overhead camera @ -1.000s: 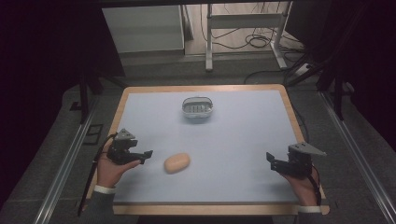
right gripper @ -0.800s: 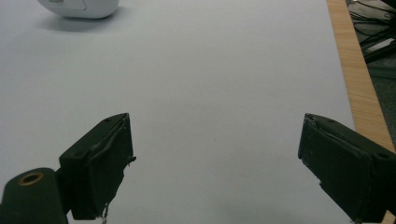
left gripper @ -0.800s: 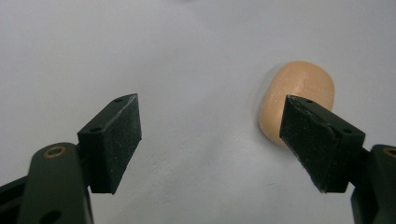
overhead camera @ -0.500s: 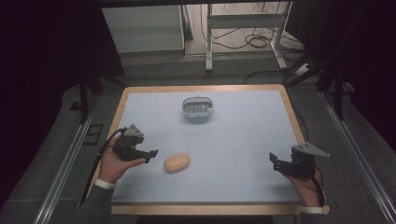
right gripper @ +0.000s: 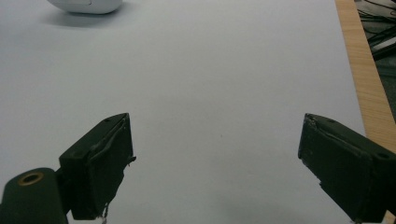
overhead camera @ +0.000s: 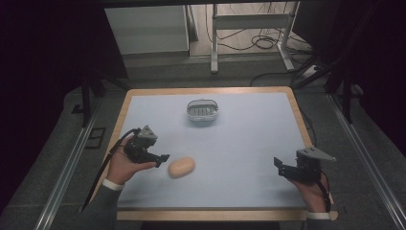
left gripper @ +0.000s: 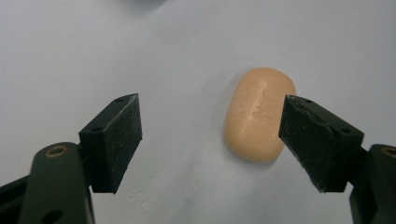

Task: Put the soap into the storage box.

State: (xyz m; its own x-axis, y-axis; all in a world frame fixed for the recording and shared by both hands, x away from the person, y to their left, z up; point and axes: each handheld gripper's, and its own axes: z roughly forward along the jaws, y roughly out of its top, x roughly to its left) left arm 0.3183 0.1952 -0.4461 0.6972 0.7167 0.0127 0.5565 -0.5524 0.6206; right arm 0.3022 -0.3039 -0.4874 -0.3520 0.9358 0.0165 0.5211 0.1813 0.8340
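Left hand-held gripper (left gripper: 210, 135) gapes wide just short of the soap (left gripper: 259, 113); right hand-held gripper (right gripper: 215, 163) wide, holding nothing.

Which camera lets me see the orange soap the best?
The left gripper view: the soap looms close, its stamped mark visible, between the open jaws of the left gripper. In the high view it is small and distant.

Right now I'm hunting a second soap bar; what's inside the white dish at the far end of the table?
The white dish shows a ribbed or slotted floor and nothing bulky in it; its near wall hides the front of the floor. The one soap bar lies by the left gripper.
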